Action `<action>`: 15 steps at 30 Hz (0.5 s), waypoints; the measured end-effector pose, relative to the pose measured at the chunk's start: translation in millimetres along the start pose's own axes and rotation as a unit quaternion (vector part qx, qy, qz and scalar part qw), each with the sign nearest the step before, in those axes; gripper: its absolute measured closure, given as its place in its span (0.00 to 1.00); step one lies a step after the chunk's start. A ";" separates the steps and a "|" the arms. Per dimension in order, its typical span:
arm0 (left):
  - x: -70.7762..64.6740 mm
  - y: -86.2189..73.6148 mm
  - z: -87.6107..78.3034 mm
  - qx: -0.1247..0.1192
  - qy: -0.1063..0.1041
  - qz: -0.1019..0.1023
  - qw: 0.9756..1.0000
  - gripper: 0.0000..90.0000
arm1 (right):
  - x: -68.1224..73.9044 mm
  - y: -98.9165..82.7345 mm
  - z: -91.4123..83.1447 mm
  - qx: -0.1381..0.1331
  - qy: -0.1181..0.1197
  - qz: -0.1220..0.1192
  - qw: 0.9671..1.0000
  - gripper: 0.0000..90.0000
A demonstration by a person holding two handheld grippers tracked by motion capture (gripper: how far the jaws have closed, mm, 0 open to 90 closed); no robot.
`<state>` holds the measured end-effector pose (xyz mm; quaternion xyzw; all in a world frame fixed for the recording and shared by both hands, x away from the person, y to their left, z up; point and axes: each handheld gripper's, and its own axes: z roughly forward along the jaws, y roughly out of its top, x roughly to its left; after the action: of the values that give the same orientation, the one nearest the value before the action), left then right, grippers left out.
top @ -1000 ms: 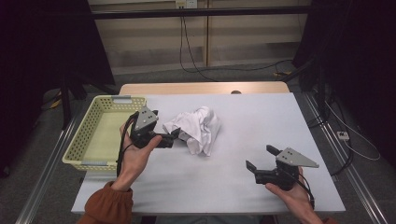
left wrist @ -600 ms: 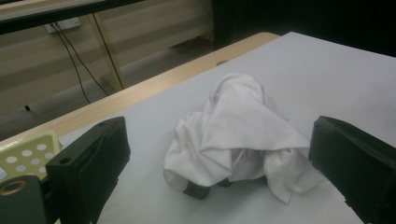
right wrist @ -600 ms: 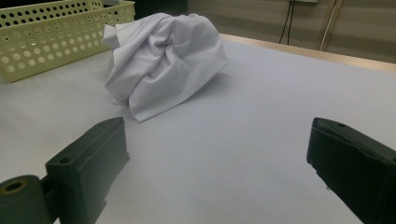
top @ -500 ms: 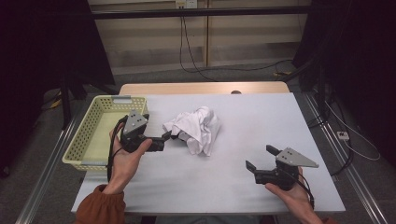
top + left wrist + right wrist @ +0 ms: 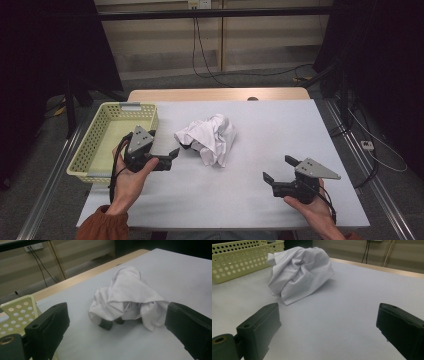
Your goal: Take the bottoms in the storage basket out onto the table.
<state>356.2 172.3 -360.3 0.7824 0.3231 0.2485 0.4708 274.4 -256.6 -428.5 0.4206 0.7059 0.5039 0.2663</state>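
Observation:
A crumpled white cloth [image 5: 211,136] lies in a heap on the white table, a little left of its middle. A dark piece [image 5: 107,324] pokes out from under the cloth's [image 5: 130,293] near edge. My left gripper [image 5: 170,159] is held open just left of the heap, apart from it, with nothing between its jaws [image 5: 117,332]. My right gripper [image 5: 278,169] hovers open near the front right of the table, well clear of the cloth [image 5: 299,270]. Bare table shows between its jaws [image 5: 329,332].
A yellow perforated basket [image 5: 95,145] stands at the table's left edge, beside my left hand; its wall [image 5: 239,260] is just behind the cloth from the right gripper view. A wooden strip [image 5: 220,94] borders the far edge. Cables hang beyond the table.
My left gripper has drawn back from the cloth's edge, toward the left and the near side, and is now apart from it. The cloth and my right gripper have stayed put.

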 end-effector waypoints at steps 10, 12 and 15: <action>-7.0 -17.1 -3.3 0.014 -0.002 0.000 1.000 0.06 | 0.2 0.0 0.8 0.001 0.001 -0.001 1.000 0.06; -7.6 -20.4 -4.3 0.017 -0.002 -0.002 1.000 0.06 | 0.2 0.0 0.7 0.001 0.001 -0.001 1.000 0.06; -9.2 -25.6 -5.4 0.026 -0.004 0.001 1.000 0.06 | 0.3 -0.1 0.7 0.001 0.000 -0.001 1.000 0.06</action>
<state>339.3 177.5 -381.8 0.7958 0.3268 0.2369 0.4513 274.8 -256.0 -428.8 0.4198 0.7070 0.5030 0.2663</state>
